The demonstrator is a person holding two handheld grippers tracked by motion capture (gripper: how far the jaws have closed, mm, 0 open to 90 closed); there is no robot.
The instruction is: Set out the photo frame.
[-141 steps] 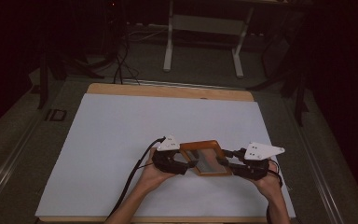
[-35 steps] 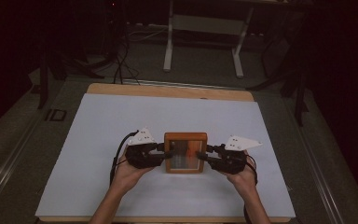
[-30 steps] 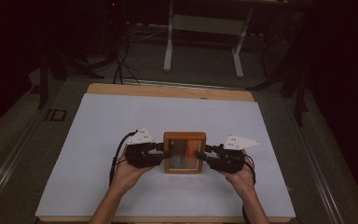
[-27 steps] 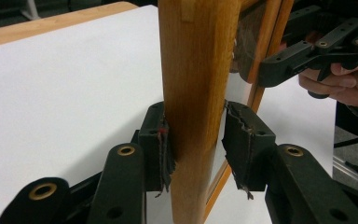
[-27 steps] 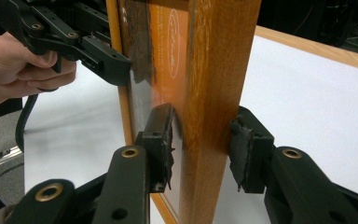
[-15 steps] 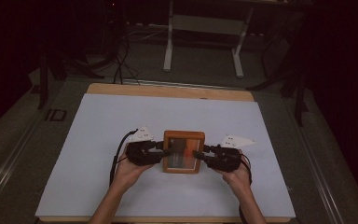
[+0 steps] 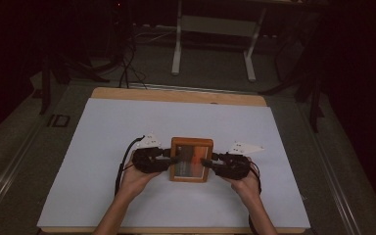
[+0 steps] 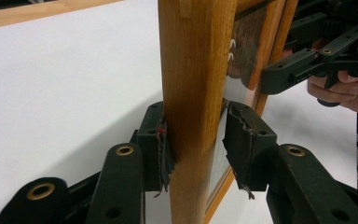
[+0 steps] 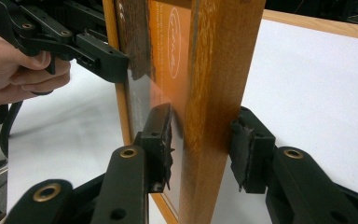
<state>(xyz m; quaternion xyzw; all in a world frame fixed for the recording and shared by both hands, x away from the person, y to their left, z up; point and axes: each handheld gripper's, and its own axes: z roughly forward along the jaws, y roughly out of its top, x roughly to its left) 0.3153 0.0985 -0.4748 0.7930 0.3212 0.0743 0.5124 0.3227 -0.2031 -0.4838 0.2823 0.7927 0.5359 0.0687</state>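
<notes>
**Framed picture pinched at both side rails, with little margin on either grip**

On the left, the left gripper (image 7: 172,159) straddles the left rail of the wooden picture frame (image 7: 191,159). In the left gripper view one pad (image 8: 162,148) presses the outer face of that rail, while the other pad (image 8: 237,142) sits against the glass side near the rail's inner edge, so this gripper (image 8: 199,144) is pinching the frame rather than standing spread. Its hold lies low on the rail; a twist of the hand could lever the frame out, or push the worn pad onto the glass and let it skid

The frame lies near the middle of the white sheet (image 7: 93,147) covering the counter (image 7: 176,95), toward the near side, with both hands close against it. Whether it rests on the sheet or is lifted clear I cannot tell

On the right, the right gripper (image 7: 206,162) closes on the right rail in the same way: one pad (image 9: 161,140) on the glass face, the other pad (image 9: 247,149) on the wood. If the two hands move at unequal pace, the frame may rack, slip from one pinch and drop on a corner
</notes>
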